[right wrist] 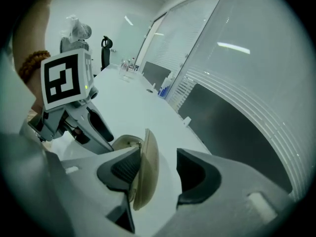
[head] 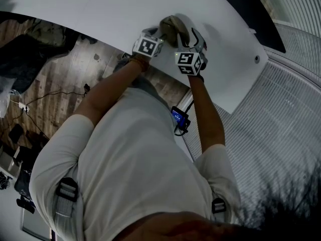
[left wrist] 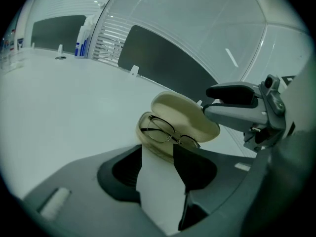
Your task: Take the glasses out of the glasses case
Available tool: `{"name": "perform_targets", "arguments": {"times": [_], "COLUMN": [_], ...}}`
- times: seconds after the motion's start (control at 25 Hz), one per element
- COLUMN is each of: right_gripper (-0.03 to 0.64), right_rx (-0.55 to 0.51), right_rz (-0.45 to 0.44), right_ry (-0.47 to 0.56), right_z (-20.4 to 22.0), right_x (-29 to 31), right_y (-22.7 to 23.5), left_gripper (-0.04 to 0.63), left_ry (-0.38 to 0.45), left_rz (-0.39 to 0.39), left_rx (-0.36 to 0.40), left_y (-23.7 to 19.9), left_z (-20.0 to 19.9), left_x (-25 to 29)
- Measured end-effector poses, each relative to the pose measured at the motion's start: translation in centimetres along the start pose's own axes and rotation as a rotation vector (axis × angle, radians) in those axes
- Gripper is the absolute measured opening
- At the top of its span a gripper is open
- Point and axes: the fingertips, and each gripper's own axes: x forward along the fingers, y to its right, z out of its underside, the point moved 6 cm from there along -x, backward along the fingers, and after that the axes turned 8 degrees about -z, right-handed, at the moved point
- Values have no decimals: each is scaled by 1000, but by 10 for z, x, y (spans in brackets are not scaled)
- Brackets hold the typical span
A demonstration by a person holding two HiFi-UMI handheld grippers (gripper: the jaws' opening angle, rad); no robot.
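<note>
Indoors, a white table [left wrist: 74,93] runs beside a glass wall [left wrist: 197,23].

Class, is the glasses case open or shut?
Open: the glasses case has its lid raised, and the glasses lie visible inside.

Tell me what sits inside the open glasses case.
A pair of thin-rimmed glasses lies in the glasses case. Its near part is covered by the left gripper.

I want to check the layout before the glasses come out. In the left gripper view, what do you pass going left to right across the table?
Blue-and-white bottle → open glasses case, with the glasses lying in it → right gripper
</note>
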Motion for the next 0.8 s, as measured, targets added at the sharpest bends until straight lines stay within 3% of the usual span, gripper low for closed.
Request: {"name": "perform_targets", "arguments": {"times": [0.28,0.8], "right_gripper": [181,0], "right_rx": [-3,-52], "right_rz": [45,-24], "right_ry": [-45,-141], "right_z": [12,38], "right_x": [6,42], "right_y": [34,49], "left_gripper": [209,213], "left_ry": [-4,0], "left_rz": [1,46], "left_rx": [2,-40], "left_y": [1,3], "left_z": [-1,-2], "left_x": [2,6]}}
